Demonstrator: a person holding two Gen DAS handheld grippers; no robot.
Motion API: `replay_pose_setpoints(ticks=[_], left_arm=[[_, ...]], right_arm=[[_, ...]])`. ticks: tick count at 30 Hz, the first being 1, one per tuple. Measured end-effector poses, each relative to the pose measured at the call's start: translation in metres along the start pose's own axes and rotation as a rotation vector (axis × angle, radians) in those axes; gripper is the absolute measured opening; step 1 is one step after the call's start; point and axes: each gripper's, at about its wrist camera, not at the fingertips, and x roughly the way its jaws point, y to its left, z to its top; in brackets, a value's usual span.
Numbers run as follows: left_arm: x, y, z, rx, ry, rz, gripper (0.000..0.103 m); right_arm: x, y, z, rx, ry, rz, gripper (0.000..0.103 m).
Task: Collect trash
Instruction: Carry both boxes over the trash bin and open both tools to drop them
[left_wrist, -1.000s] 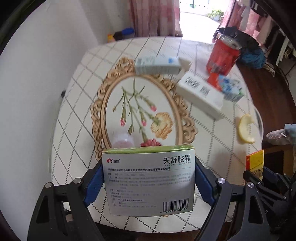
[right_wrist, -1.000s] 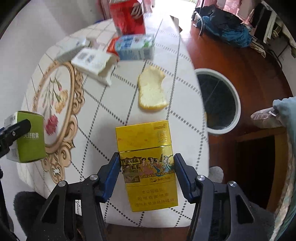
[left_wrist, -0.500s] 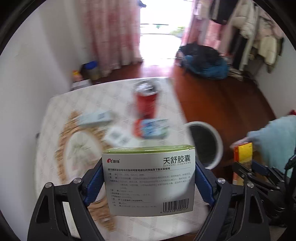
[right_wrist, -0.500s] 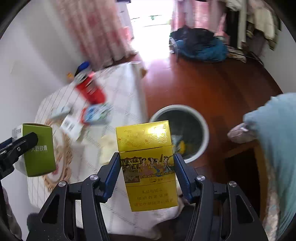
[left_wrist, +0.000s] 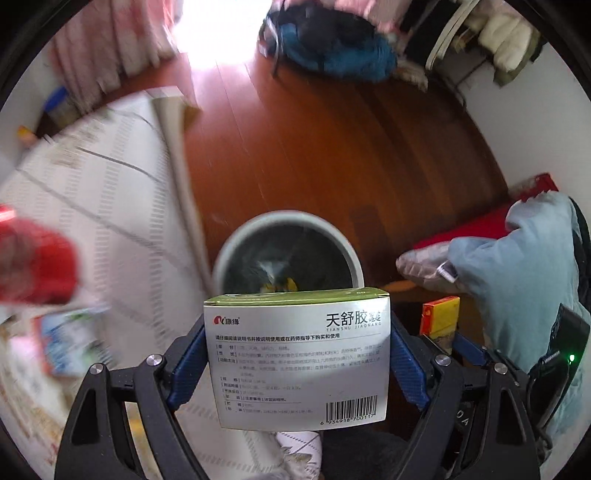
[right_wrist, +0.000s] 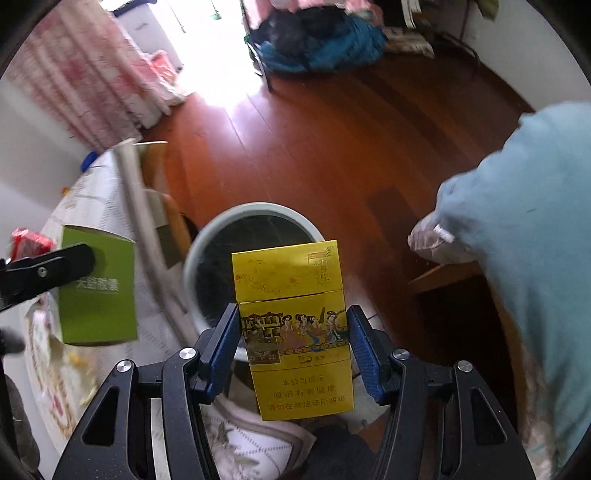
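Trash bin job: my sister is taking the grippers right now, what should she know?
Left gripper: shut on the green-and-white medicine box, held in front of the bin.
Right gripper: shut on the yellow cigarette pack, also in front of the bin.
The round trash bin stands on the wood floor beside the table; some scraps already lie inside.
Done: both boxes are lifted off the table and carried toward the bin.
Left: drop both in. A red can and a blurred blue-and-white carton wait on the table.
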Motion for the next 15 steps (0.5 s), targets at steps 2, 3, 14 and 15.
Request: replay_pose_setpoints(ticks=[2, 3, 14, 15], left_arm=[[0.024, 0.001, 0.014, -0.016, 0.044, 0.003, 0.088], [0.034, 0.003, 0.021, -0.025, 0.058, 0.001, 0.088], [0.070, 0.010, 0.038, -0.100, 0.112, -0.039, 0.101], [0.068, 0.012, 0.038, -0.108, 0.108, -0.042, 0.101]], right_arm=[[0.023, -0.005, 0.005, 0.025, 0.021, 0.000, 0.060], [0.034, -0.007, 0.007, 0.036, 0.032, 0.004, 0.060], [0.124, -0.029, 0.031, 0.169, 0.132, 0.097, 0.061], [0.128, -0.030, 0.031, 0.182, 0.133, 0.096, 0.064]])
